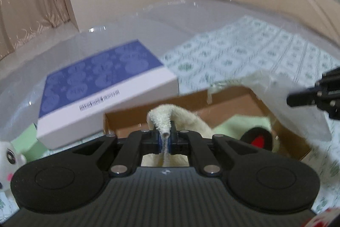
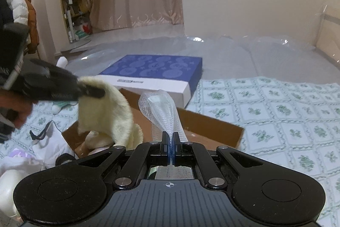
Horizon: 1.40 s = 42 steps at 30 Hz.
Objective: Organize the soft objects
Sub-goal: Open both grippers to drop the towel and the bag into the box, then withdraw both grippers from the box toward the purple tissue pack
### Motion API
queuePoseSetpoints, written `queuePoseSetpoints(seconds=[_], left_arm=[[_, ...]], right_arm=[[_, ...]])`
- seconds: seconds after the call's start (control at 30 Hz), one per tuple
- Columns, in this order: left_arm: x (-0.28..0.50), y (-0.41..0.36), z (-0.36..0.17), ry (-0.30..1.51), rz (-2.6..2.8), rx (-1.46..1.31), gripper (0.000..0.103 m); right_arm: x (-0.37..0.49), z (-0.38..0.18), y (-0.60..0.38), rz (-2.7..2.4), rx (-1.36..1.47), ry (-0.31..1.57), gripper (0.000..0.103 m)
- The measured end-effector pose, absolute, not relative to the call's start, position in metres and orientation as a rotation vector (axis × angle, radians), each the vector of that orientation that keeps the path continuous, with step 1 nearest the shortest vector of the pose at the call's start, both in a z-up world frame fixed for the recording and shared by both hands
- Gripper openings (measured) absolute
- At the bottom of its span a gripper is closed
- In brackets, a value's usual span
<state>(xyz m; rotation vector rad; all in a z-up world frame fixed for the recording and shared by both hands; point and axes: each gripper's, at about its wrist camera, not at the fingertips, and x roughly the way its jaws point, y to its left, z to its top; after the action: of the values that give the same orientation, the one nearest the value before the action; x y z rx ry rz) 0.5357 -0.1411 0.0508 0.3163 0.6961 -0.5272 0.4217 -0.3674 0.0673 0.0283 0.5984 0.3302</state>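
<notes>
- Two hand-held grippers, both clamped on something.
- Left gripper (image 1: 165, 139): jaws pinched tight on a fold of one cream-yellow fuzzy plush toy (image 1: 163, 120); same grip seen from the right wrist view, left gripper (image 2: 93, 92) holding the plush (image 2: 106, 112) hanging above the box.
- Right gripper (image 2: 171, 148): jaws closed narrow on one white mesh net bag (image 2: 161, 112), its fabric bunched up between the pads. From the left view only the black tip of the right gripper (image 1: 308, 97) shows, against the translucent bag (image 1: 286, 99).
- One open brown cardboard box (image 2: 212, 127) on the bed, directly under both held items; plush body partly down inside it, with a black-and-red round patch (image 1: 257, 138) visible in the box.
- One flat blue-topped white-sided gift box (image 2: 157, 71) lying just behind the cardboard box, touching or nearly so.
- One white bed sheet with green floral squares (image 2: 276, 112) under everything; clear plastic sheet (image 2: 233, 52) covers the far part of the bed.
- One white stuffed toy with pink cheek (image 1: 8, 161) at the left edge, mostly cut off.
- One white drawstring bag with black cord (image 2: 46, 142) left of the cardboard box.
</notes>
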Motion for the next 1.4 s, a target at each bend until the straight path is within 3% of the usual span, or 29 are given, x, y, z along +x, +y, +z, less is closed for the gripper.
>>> queuePoseSetpoints(seconds=[0.23,0.3,0.37,0.4,0.57,0.6,0.67,0.7,0.73,1.4], left_arm=[[0.544,-0.149,0.010,0.779,-0.535,0.385,0.008],[0.545,-0.146,0.007,0.786,-0.546,0.360,0.017],[0.543,-0.142,0.009,0.781,-0.551,0.337,0.036],[0.541,-0.139,0.011,0.771,-0.553,0.329,0.040],[0.537,-0.123,0.024,0.735,-0.539,0.286,0.040],[0.535,-0.118,0.027,0.727,-0.532,0.272,0.040],[0.533,-0.110,0.033,0.715,-0.523,0.251,0.040],[0.531,-0.106,0.035,0.711,-0.519,0.243,0.040],[0.530,-0.102,0.037,0.707,-0.512,0.237,0.040],[0.421,-0.040,0.079,0.694,-0.361,0.131,0.040]], right_arm=[[0.450,0.042,-0.357,0.369,0.054,0.646,0.001],[0.457,0.035,-0.354,0.375,0.057,0.659,0.001],[0.464,0.029,-0.350,0.378,0.058,0.669,0.001],[0.467,0.027,-0.348,0.379,0.056,0.673,0.002],[0.480,0.013,-0.341,0.375,0.065,0.690,0.002],[0.483,0.010,-0.341,0.382,0.077,0.701,0.006],[0.487,0.005,-0.343,0.395,0.106,0.707,0.033],[0.487,0.003,-0.345,0.389,0.119,0.707,0.059],[0.486,0.003,-0.347,0.383,0.129,0.705,0.063],[0.398,0.057,-0.368,0.298,0.114,0.651,0.063]])
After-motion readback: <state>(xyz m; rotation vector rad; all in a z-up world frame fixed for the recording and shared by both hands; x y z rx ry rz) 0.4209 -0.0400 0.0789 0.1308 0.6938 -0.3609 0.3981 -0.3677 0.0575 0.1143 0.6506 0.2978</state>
